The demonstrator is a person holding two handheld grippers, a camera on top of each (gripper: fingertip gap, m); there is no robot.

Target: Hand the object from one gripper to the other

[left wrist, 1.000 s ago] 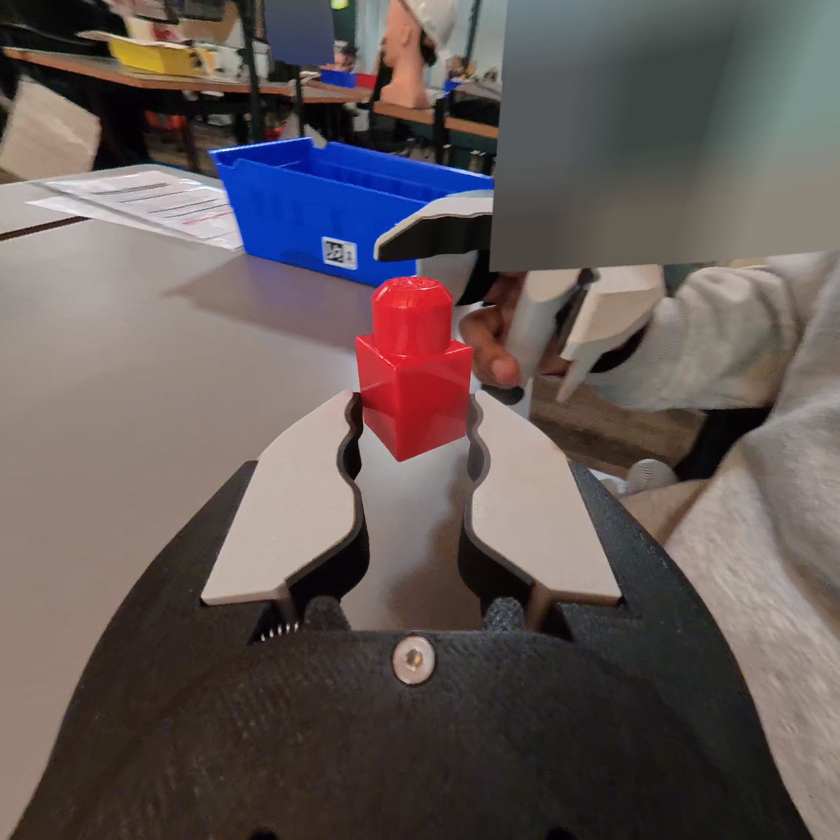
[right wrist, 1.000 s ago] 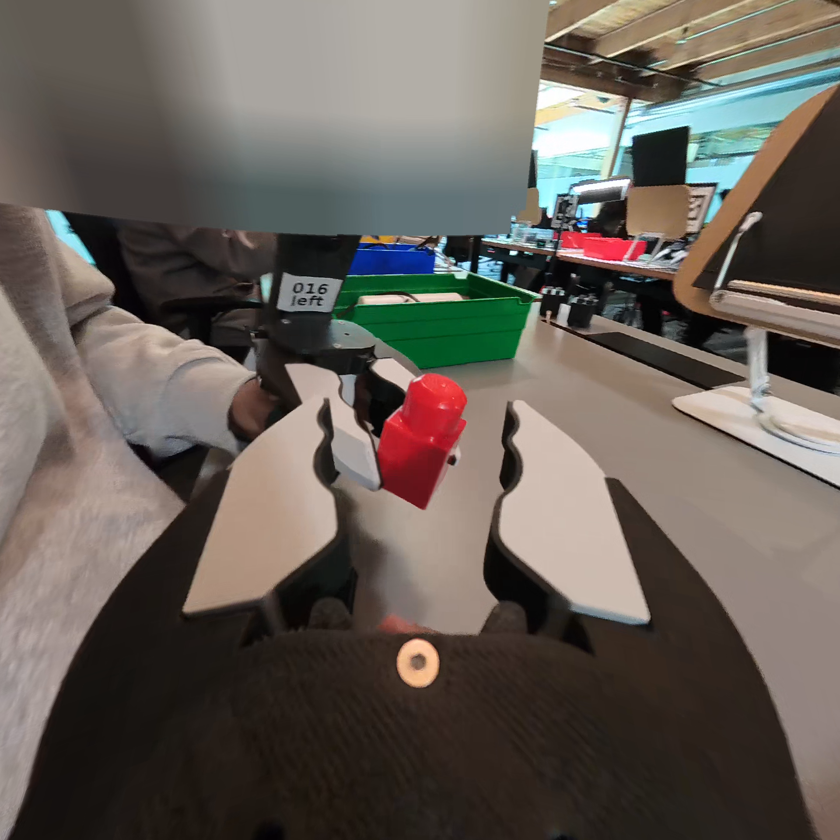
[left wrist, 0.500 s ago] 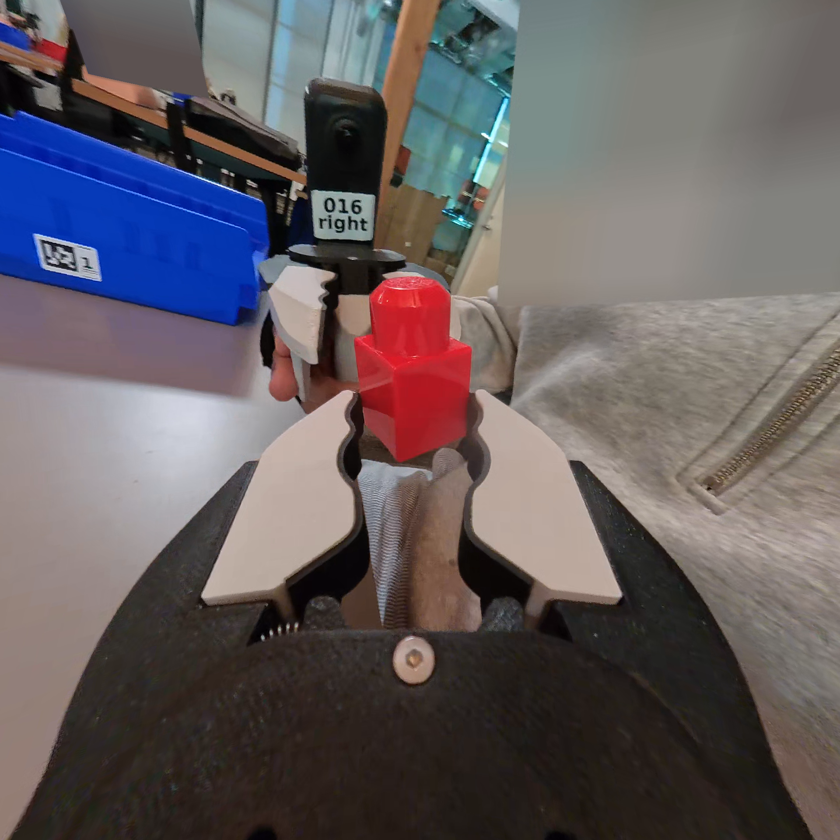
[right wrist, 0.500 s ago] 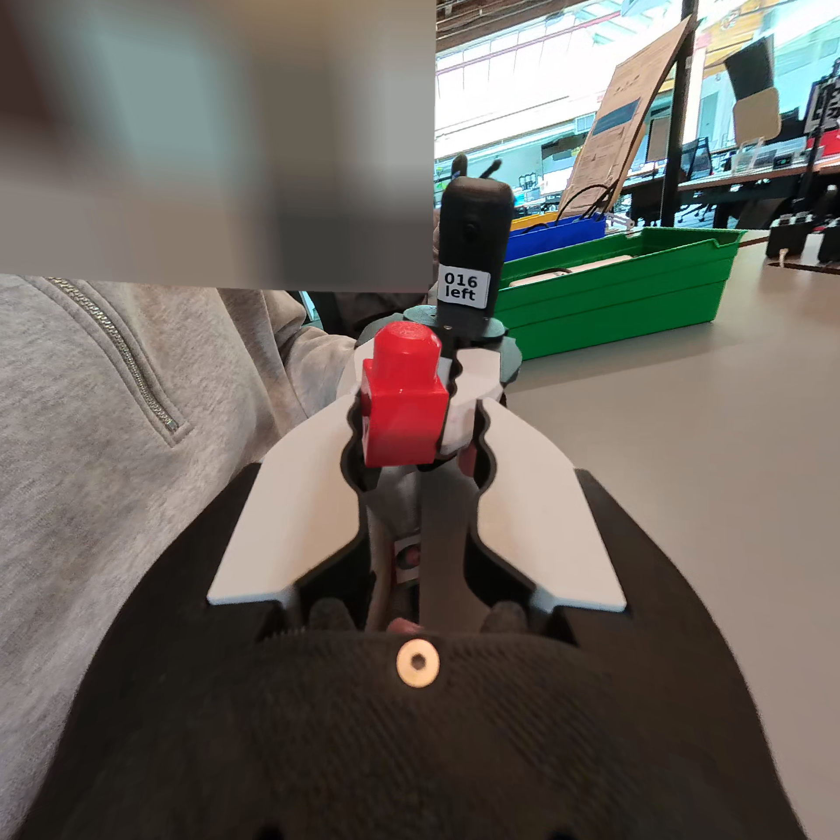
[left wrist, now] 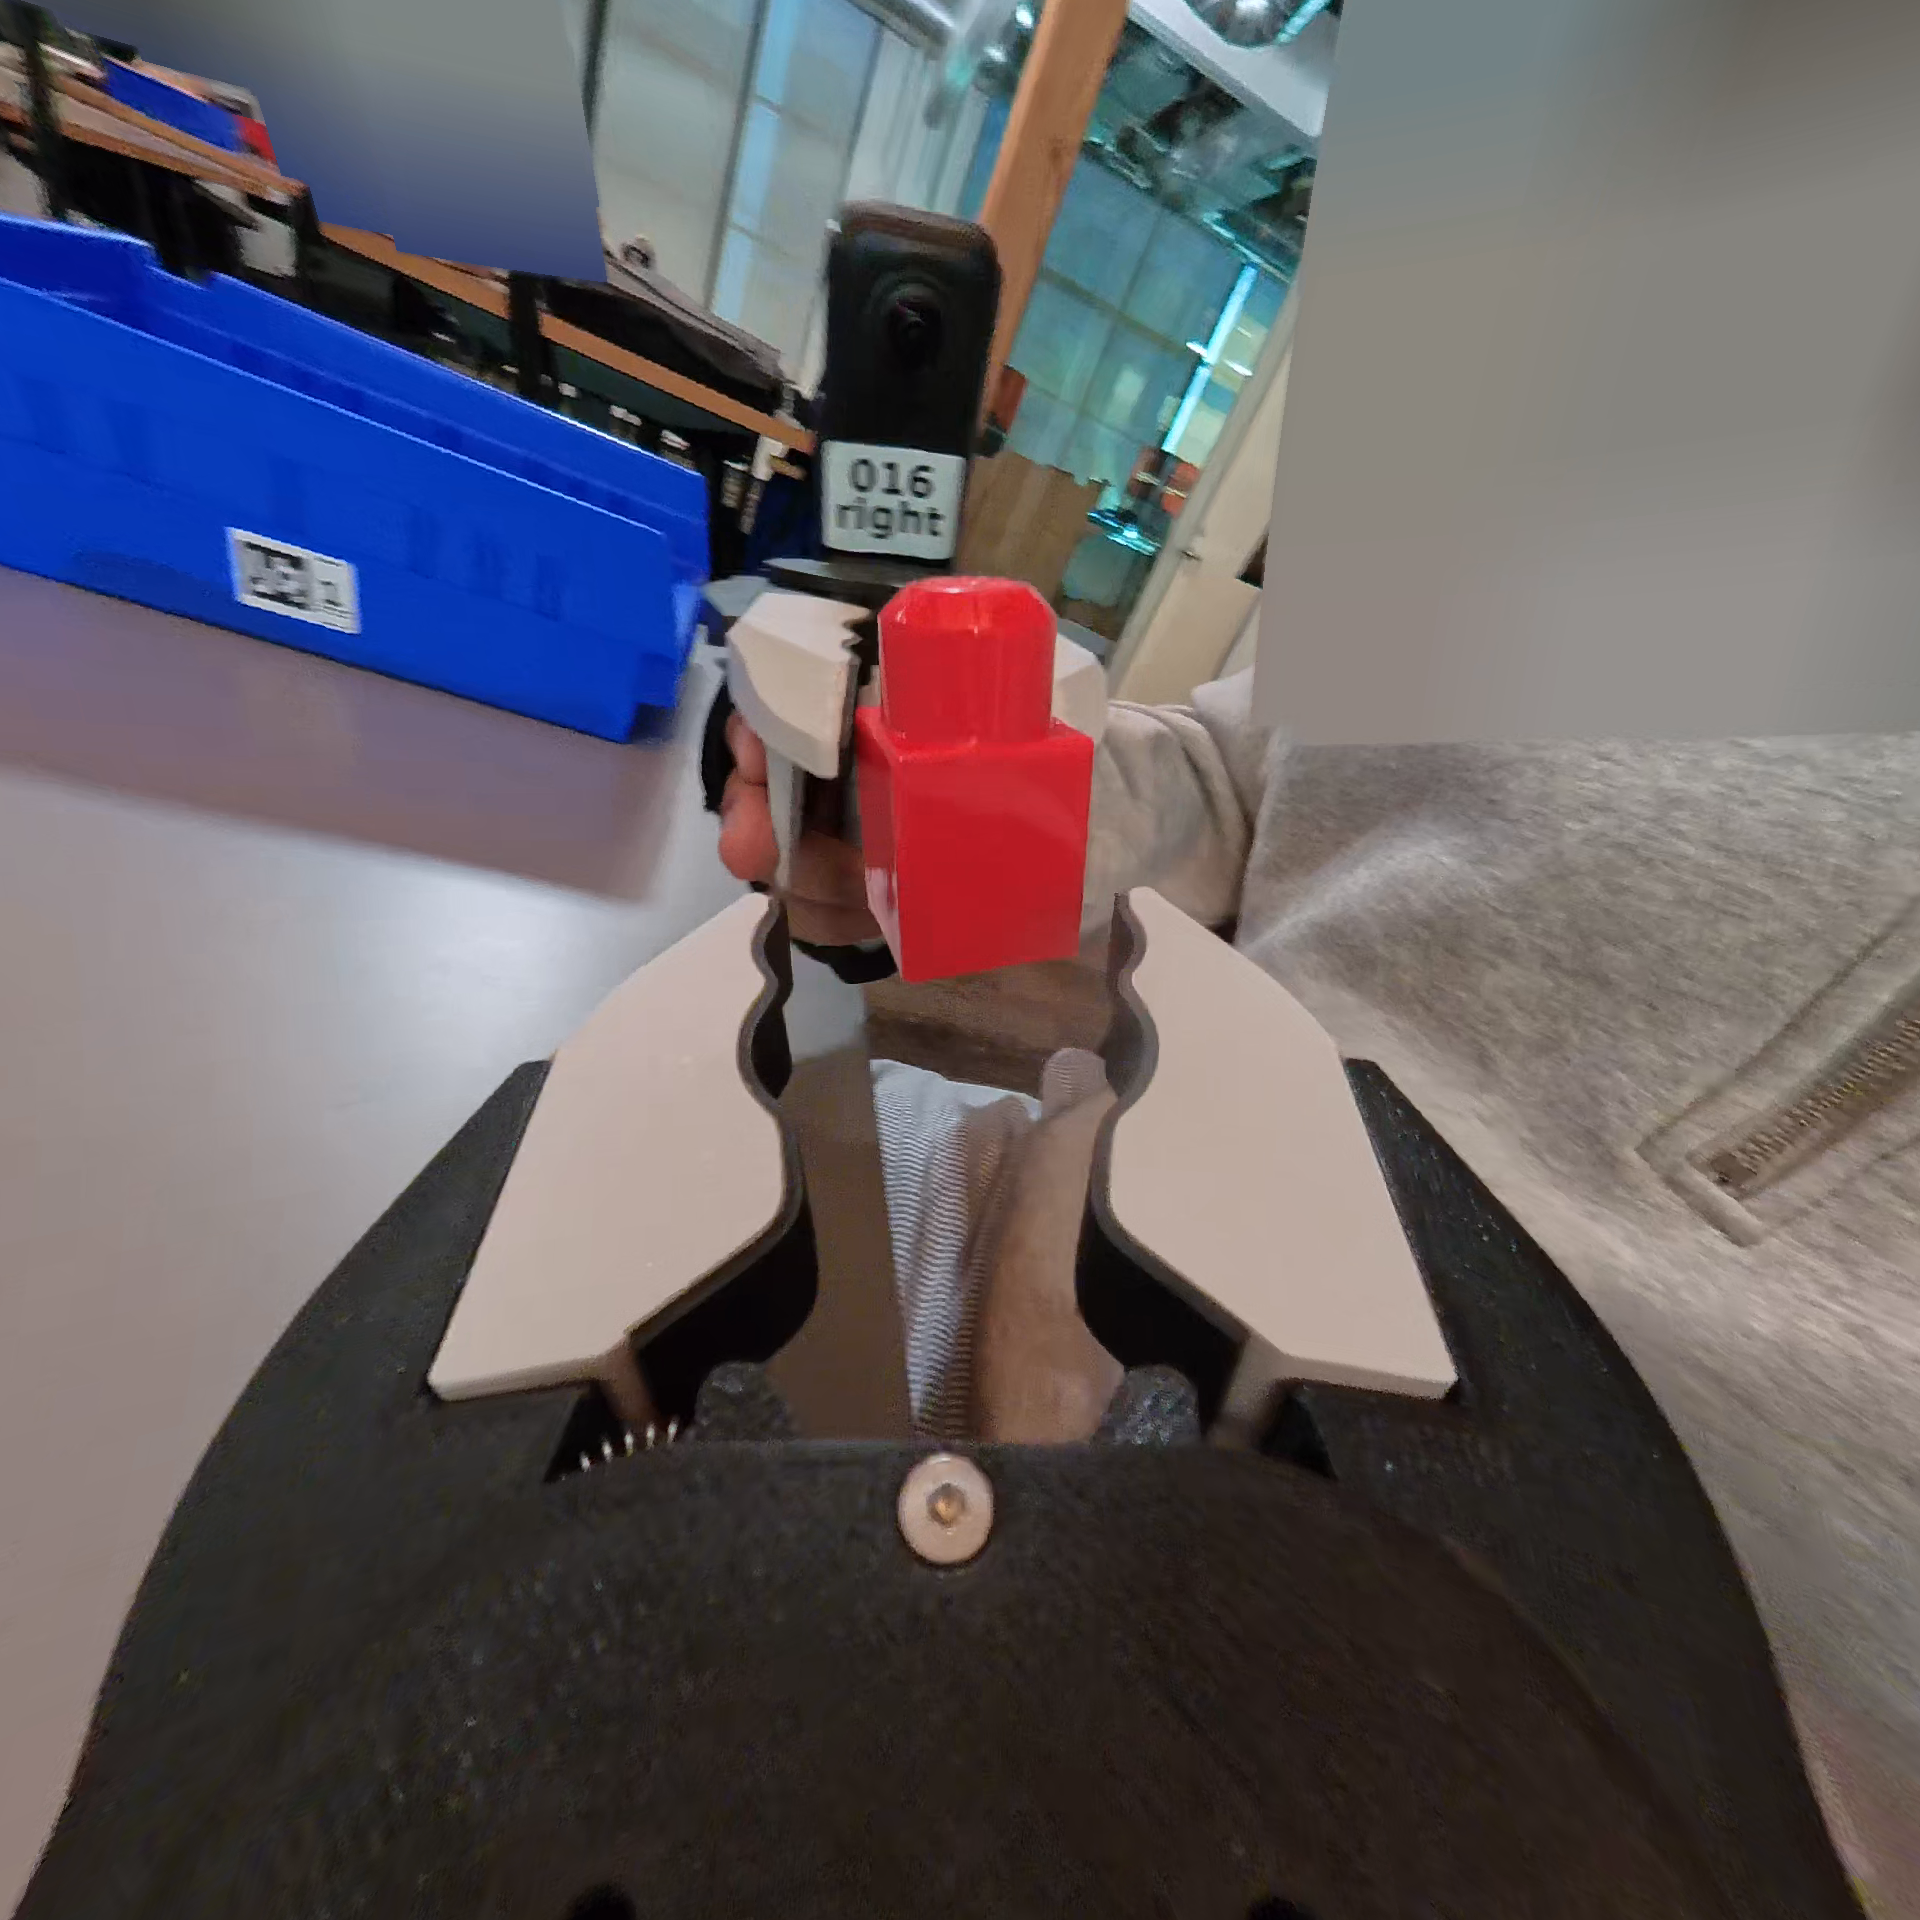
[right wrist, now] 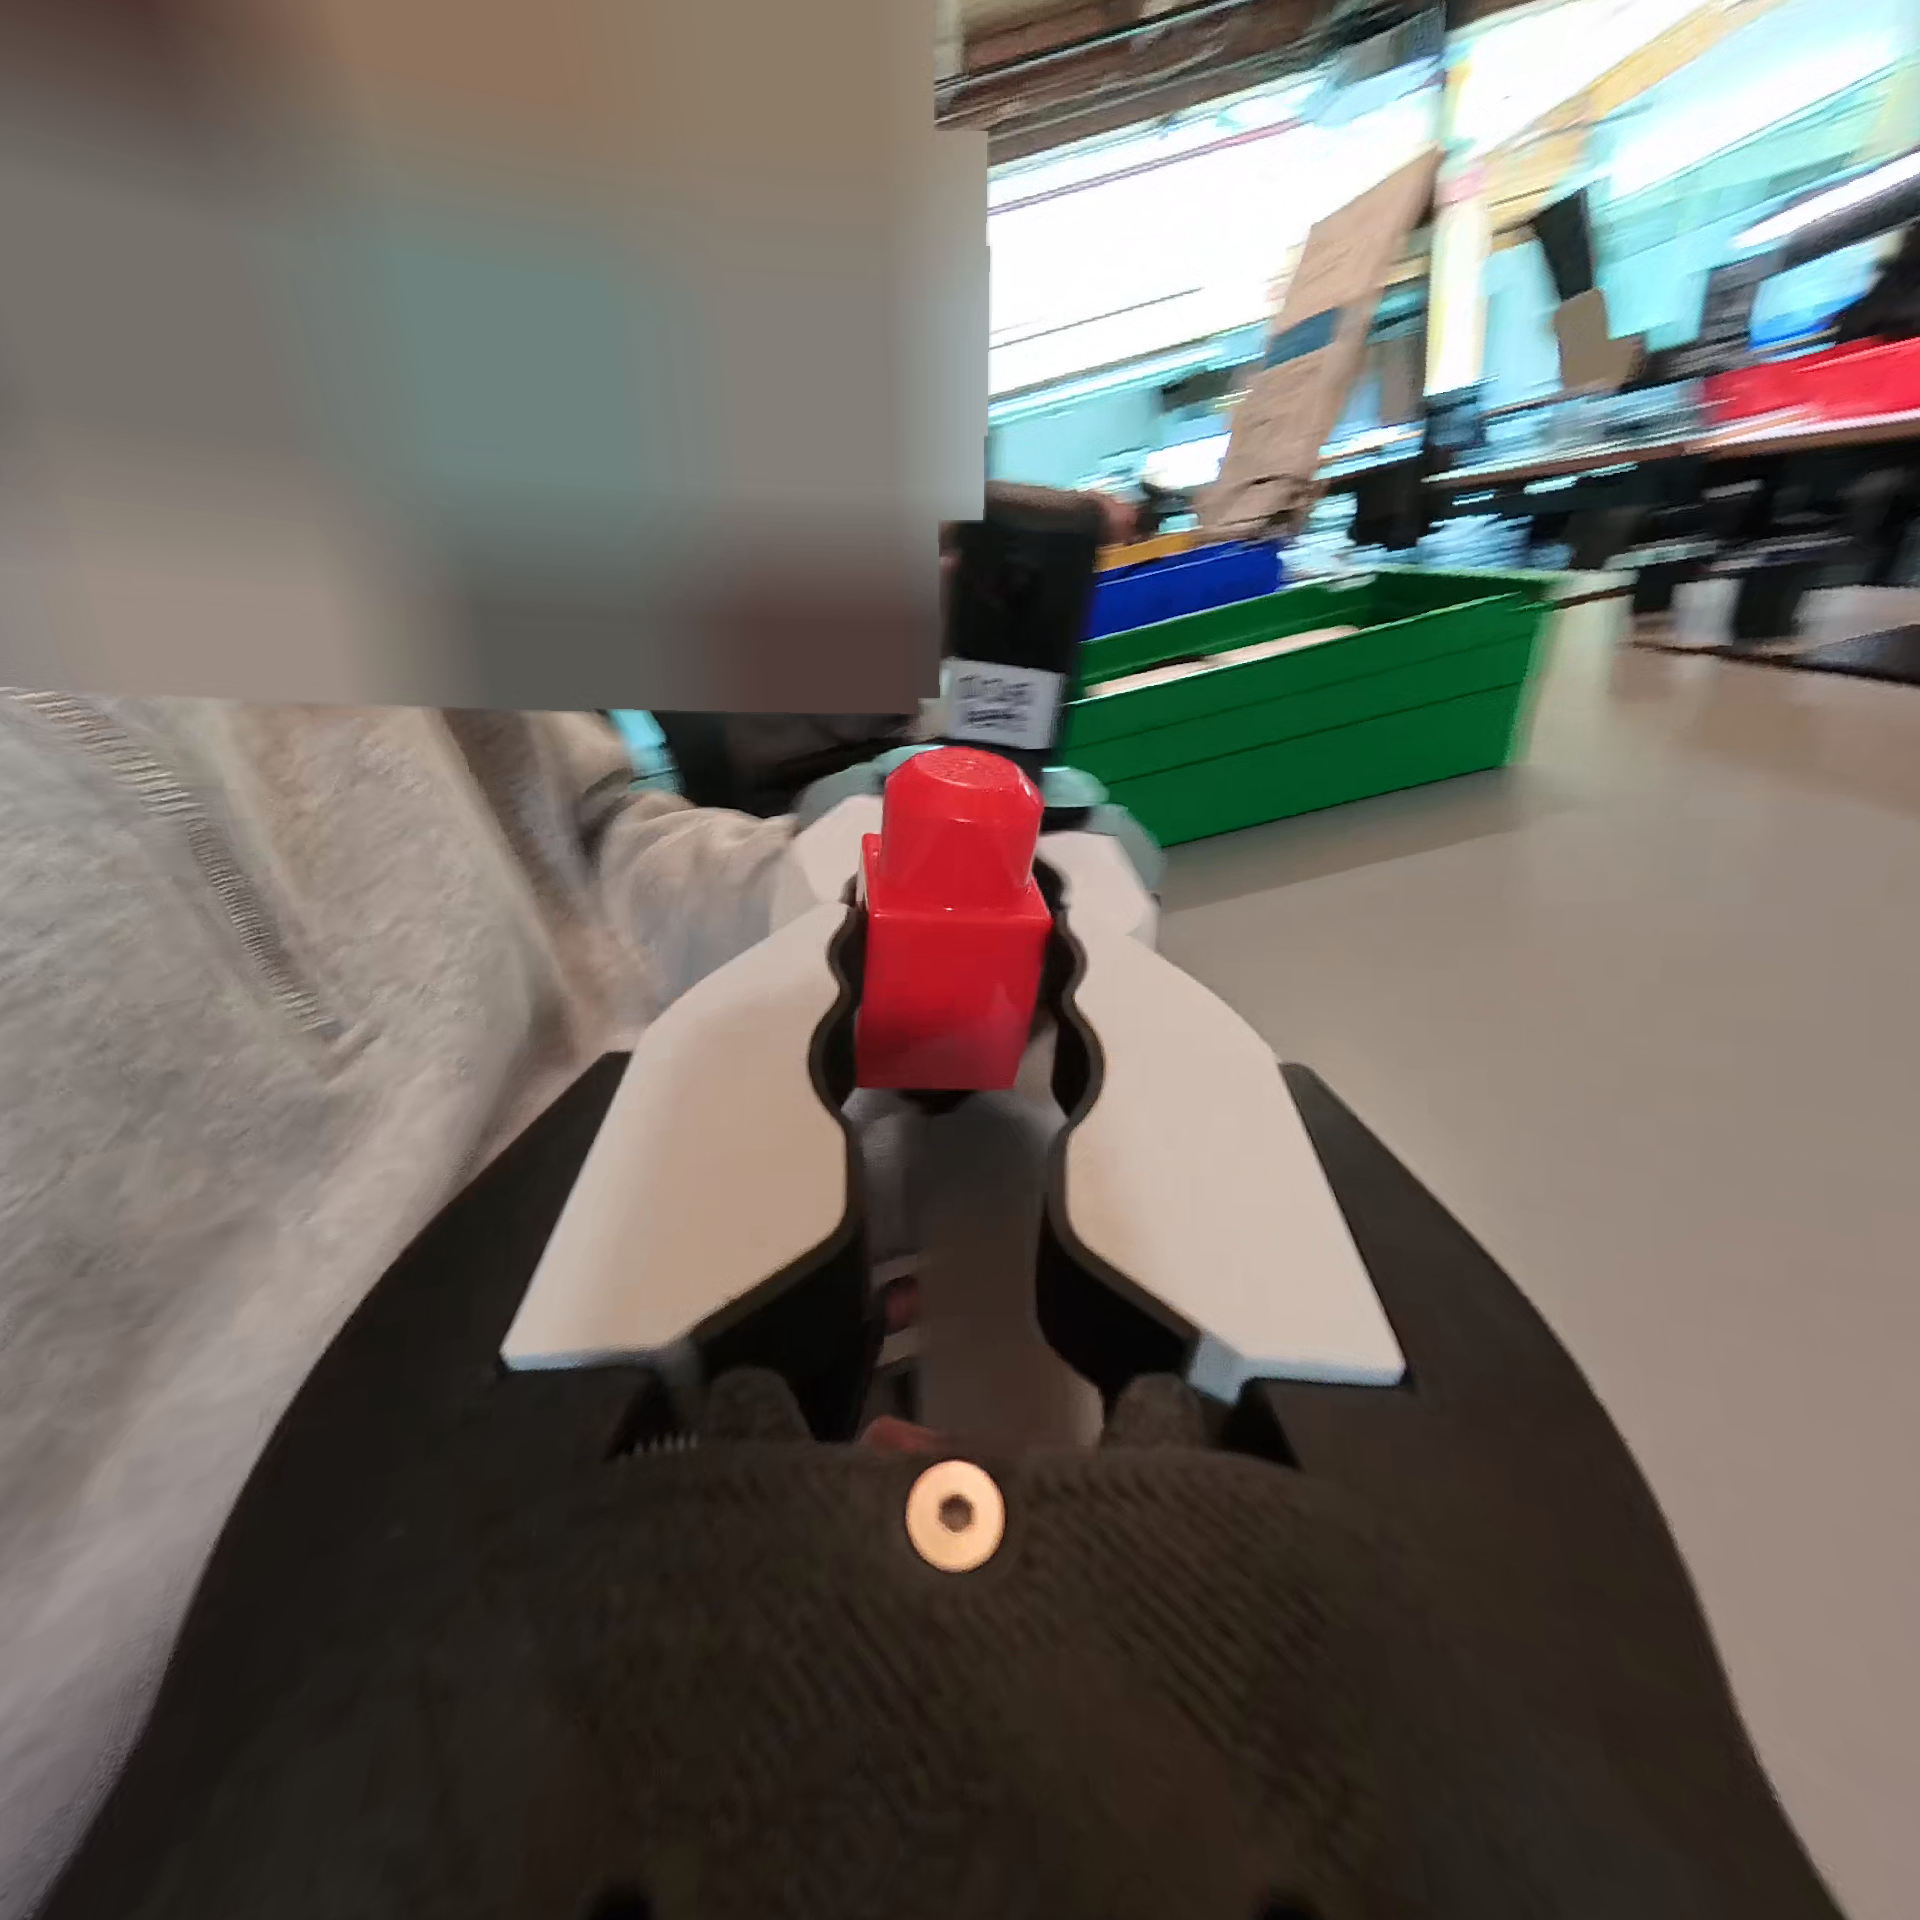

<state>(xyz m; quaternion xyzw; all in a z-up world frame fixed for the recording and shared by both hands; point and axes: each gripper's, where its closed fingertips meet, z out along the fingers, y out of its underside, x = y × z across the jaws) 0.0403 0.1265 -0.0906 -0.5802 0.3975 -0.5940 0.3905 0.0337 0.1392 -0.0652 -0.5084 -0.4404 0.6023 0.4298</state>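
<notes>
The red brick (left wrist: 977,821) with one round stud on top is upright in the air over the table edge. My right gripper (right wrist: 951,935) is shut on the brick (right wrist: 951,977), its jaws pressing both sides of the block. My left gripper (left wrist: 948,914) is open, its fingers (left wrist: 665,1143) spread wider than the brick, which hangs just past their tips without touching them. In the left wrist view one of the right gripper's fingers (left wrist: 800,696) shows to the left of the brick. In the right wrist view the left gripper's fingers (right wrist: 1107,888) show just behind the brick.
A blue bin (left wrist: 364,499) stands on the grey table (left wrist: 260,1039) to the left. A green bin (right wrist: 1299,707) stands farther back on the table, with a blue bin (right wrist: 1184,582) behind it. The person's grey zip sweater (left wrist: 1558,987) fills the near side. The grippers are tip to tip, or close to it.
My right gripper has shut on the red brick. My left gripper has opened and let go of it, and the brick now sits just beyond its tips.
</notes>
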